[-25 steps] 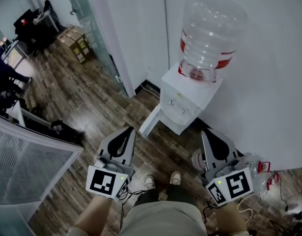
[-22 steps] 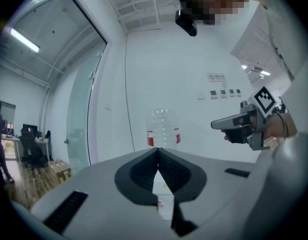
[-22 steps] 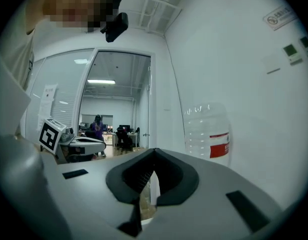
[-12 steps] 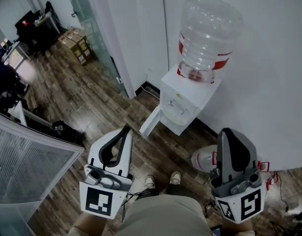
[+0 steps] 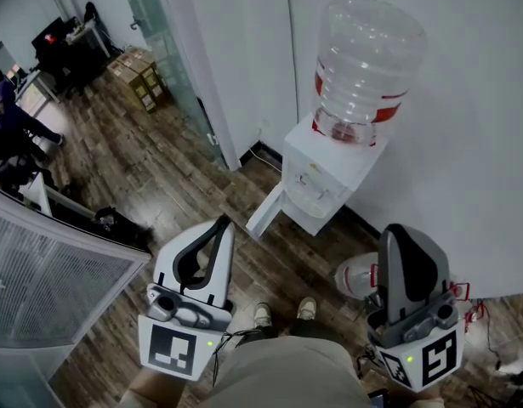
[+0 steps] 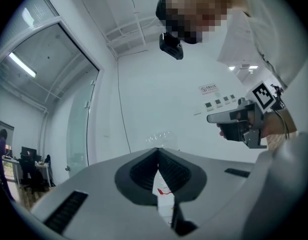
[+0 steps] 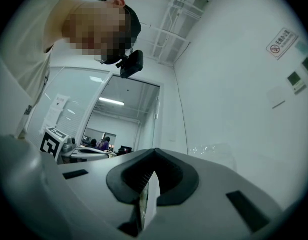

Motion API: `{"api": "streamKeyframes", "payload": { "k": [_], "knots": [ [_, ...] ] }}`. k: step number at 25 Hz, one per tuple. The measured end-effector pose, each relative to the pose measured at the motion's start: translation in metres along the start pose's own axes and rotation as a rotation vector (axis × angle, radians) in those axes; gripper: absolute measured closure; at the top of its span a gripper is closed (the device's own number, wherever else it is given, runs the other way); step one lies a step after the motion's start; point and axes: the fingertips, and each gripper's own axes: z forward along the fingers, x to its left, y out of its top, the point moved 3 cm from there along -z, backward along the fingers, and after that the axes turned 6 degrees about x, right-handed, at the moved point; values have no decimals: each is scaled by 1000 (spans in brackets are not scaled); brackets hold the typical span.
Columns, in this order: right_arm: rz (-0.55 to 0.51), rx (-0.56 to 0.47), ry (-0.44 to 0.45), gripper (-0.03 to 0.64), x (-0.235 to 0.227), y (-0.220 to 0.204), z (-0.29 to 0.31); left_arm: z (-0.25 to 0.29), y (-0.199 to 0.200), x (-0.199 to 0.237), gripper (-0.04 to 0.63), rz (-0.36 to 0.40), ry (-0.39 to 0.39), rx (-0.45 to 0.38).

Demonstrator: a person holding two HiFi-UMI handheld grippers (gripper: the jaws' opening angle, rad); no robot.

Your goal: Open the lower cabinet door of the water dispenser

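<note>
**A:** Far left?
**B:** Boxes [image 5: 139, 75] sat on the floor [image 5: 159, 177], well apart from the rest.

**A:** Left gripper?
**B:** The left gripper [image 5: 224, 223] was low in the head view, over the floor, short of the dispenser [image 5: 327, 172] and touching nothing. In its own view the left gripper [image 6: 158, 149] had its tips together with nothing between them. The dispenser showed only through the slot behind the tips.

**A:** Door?
**B:** The door [image 5: 266, 211] was already swung out from the dispenser's lower front, angled to the left over the floor. It lay between the two grippers in the head view, and neither one was on it.

**A:** Dispenser itself?
**B:** It was upright against the wall [image 5: 465, 143], with a clear bottle [image 5: 363, 58] seated neck down on top.

**A:** Right gripper?
**B:** The right gripper [image 5: 400, 229] was level with the left one, to the right of the dispenser and clear of it. Its own view showed the right gripper [image 7: 154, 150] with its jaws closed on nothing. A spare bottle [image 5: 353, 276] was on the floor just beside it, partly hidden behind it.
</note>
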Motion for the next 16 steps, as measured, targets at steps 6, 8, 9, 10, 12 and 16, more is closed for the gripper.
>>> {"api": "streamKeyframes", "payload": {
  "k": [6,8,9,10,12,16],
  "knots": [
    [-17,13,-2,612,-2,-3,1,-1,-2,0,591,-9,2,6],
    [-20,20,-4,612,-3,-5,0,0,-2,0,590,-15,3,8],
    [-20,23,-5,612,-3,-6,0,0,-2,1,591,-22,3,7],
    [-19,25,-6,612,-4,-6,0,0,-2,2,591,-31,4,6],
    [-17,28,-8,612,-5,-7,0,0,-1,3,590,-40,9,6],
    [-7,35,-3,612,-5,-9,-1,-2,-1,4,591,-54,13,7]
  ]
}}
